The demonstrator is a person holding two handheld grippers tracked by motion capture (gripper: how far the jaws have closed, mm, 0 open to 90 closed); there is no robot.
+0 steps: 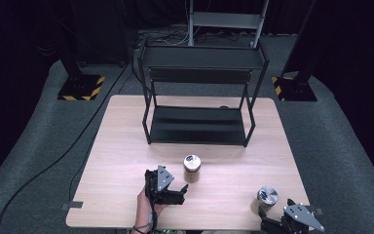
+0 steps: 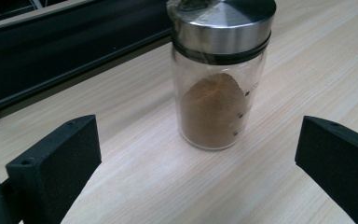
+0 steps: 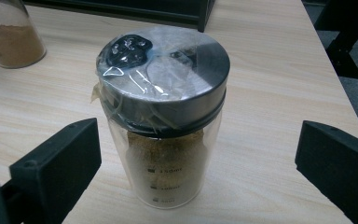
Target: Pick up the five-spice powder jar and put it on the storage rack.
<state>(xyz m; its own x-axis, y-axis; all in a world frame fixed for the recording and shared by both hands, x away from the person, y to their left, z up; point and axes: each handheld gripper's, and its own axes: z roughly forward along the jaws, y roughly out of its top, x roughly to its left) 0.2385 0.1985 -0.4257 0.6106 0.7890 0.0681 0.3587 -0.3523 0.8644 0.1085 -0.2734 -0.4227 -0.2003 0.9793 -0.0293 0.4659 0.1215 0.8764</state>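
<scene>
Two glass spice jars with steel lids stand upright on the wooden table (image 1: pixel 126 146). The jar of brown powder (image 1: pixel 192 168) (image 2: pixel 216 88) is near the table's middle, just ahead of my left gripper (image 1: pixel 179 191) (image 2: pixel 198 163), whose jaws stand open with the jar beyond their tips. The second jar (image 1: pixel 267 197) (image 3: pixel 164 116), with a paler powder and clear film over its lid, stands at the front right, between the open jaws of my right gripper (image 1: pixel 271 225) (image 3: pixel 198 163), with neither pad touching it. The brown jar (image 3: pixel 10 35) also appears at the top left of the right gripper view.
A black two-level metal rack (image 1: pixel 199 92) stands on the far half of the table; its lower shelf (image 2: pixel 51 56) is close behind the brown jar. Grey carpet, stand bases with yellow-black tape (image 1: pixel 82 87) and cables surround the table.
</scene>
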